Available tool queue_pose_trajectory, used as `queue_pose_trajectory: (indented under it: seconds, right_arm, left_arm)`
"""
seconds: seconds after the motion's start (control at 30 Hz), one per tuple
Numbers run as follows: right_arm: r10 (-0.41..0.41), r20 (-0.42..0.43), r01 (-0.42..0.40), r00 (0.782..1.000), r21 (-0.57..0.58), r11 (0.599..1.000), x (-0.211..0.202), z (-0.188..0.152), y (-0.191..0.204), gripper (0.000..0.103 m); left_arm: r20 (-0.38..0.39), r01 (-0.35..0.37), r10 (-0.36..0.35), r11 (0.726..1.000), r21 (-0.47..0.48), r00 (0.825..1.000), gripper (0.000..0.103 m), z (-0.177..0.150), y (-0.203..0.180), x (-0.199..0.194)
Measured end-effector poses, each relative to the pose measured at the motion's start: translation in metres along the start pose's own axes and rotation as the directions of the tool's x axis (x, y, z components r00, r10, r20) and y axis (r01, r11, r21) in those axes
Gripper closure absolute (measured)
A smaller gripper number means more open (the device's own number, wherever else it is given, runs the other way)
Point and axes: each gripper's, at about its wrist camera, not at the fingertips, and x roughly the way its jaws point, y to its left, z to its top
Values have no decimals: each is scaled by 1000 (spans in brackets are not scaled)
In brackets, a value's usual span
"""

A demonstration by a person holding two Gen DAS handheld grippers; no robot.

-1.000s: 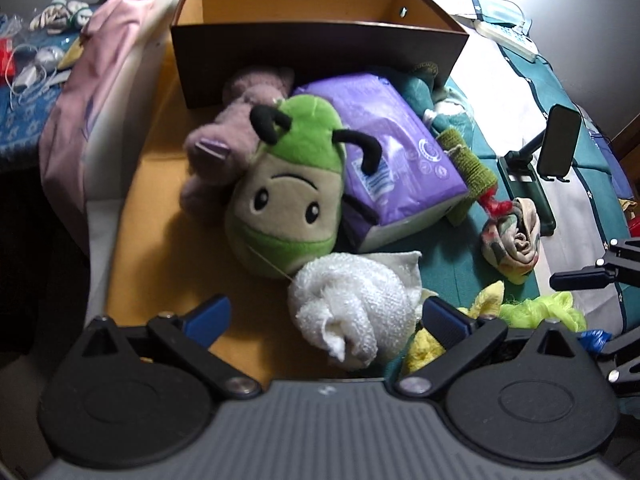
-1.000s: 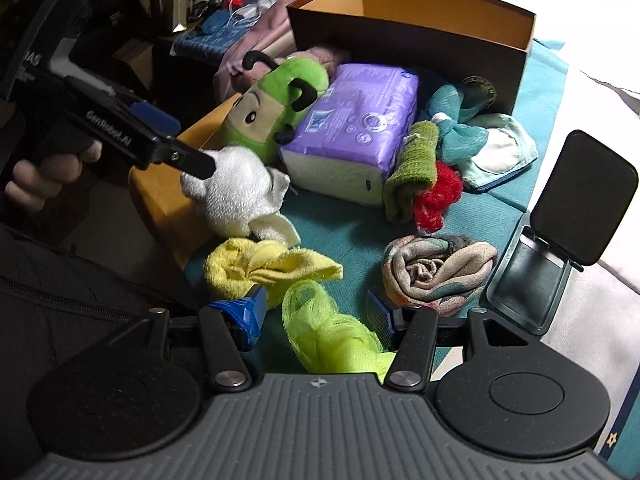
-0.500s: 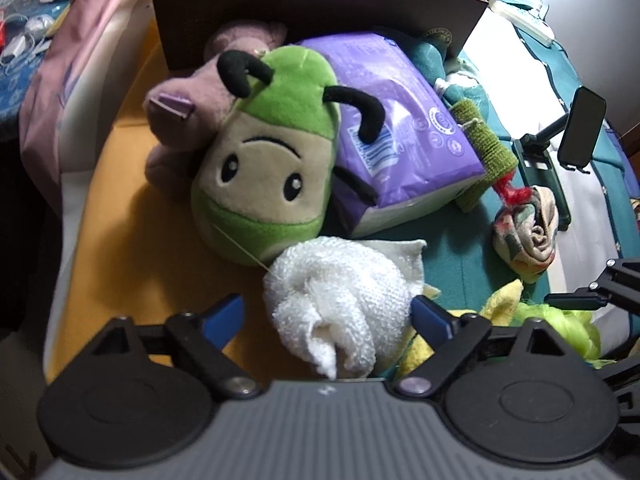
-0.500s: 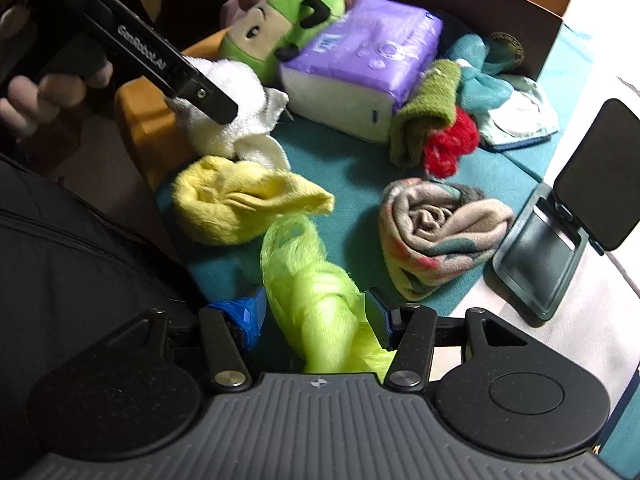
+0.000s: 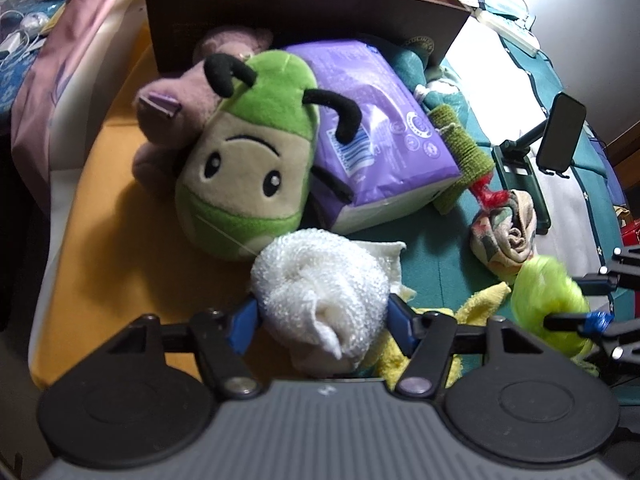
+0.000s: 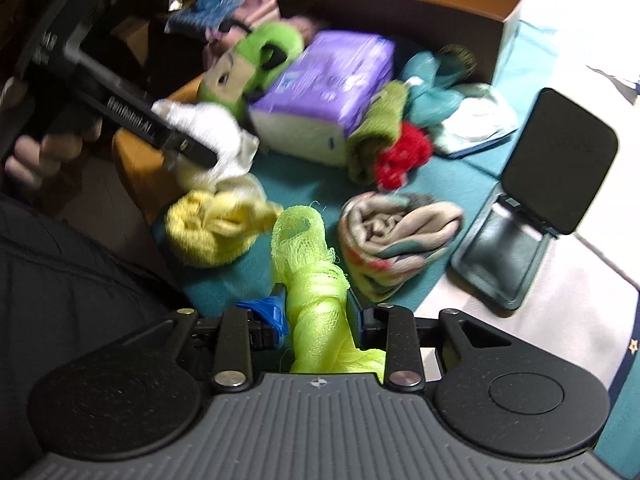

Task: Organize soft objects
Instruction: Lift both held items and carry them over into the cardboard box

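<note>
In the left wrist view, a pink cloth (image 5: 48,92) hangs at the upper left, its top cut off by the frame. Right of it, a pink plush (image 5: 176,100) lies half hidden behind the green plush (image 5: 248,152), both below the dark box (image 5: 304,12), whose inside barely shows. At lower centre the left tool (image 5: 320,316) is closing on the white towel (image 5: 320,288); its blue pads touch both sides of the roll, whose lower end is hidden by the tool body. The purple pack (image 5: 384,136) leans against the green plush, covering a teal cloth (image 5: 412,64) behind it. Further right lie an olive roll (image 5: 460,148), a red tuft (image 5: 486,196) and a patterned roll (image 5: 508,236). At the right edge the right tool (image 5: 576,300) shows only in part, beside a blurred neon mesh (image 5: 544,300).

In the right wrist view, which is motion-blurred, a hand (image 6: 44,152) at the left edge grips the left tool (image 6: 208,156), whose far pad is hidden behind the white towel (image 6: 208,128). Below it sits the yellow towel (image 6: 208,228) on the teal bed cover (image 6: 304,184). At lower centre the right tool (image 6: 316,312) is closing on the neon mesh (image 6: 308,264), pinched between both pads; its tail disappears under the tool body. At the right, a black stand (image 6: 556,152) lies open.
</note>
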Motion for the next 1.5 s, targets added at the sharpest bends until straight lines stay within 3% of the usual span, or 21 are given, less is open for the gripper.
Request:
queue_pose_trajectory:
  seconds: [0.23,0.4,0.6,0.73,0.87,1.1,1.33,1.5]
  right_arm:
    - [5,108,-12,994,67,998,-23,15,-16,90]
    - [32,196,-54,980,108,993,-36,35,-27,90]
    - [30,291,-75,956,143,987,-54,63,-37,90]
    - [9,339,-74,941,178,981,-65,89,-48,90]
    - [14,385,-115,923,240,964,-75,116,-66,90]
    - [-22,460,-151,888,336,930,-95,165,-82,90]
    - [-133,517,-77,846,365,928,-104,223,-83,90]
    - [-204,515,0,833,369,929,-95,262,-89,90]
  left_arm:
    - [78,-27,23,998,58,997,39,3,-11,-43]
    - [182,-49,33,995,88,983,39,15,-20,-83]
    - [306,-125,85,985,114,948,39,51,-25,-116]
    - [387,-193,131,973,125,913,39,79,-26,-133]
    - [443,-250,174,961,117,879,39,110,-23,-143]
    - [508,-302,198,945,128,838,39,164,-15,-154]
    - [559,-350,197,919,181,806,38,212,-5,-154]
    - [576,-397,213,893,214,789,38,250,6,-145]
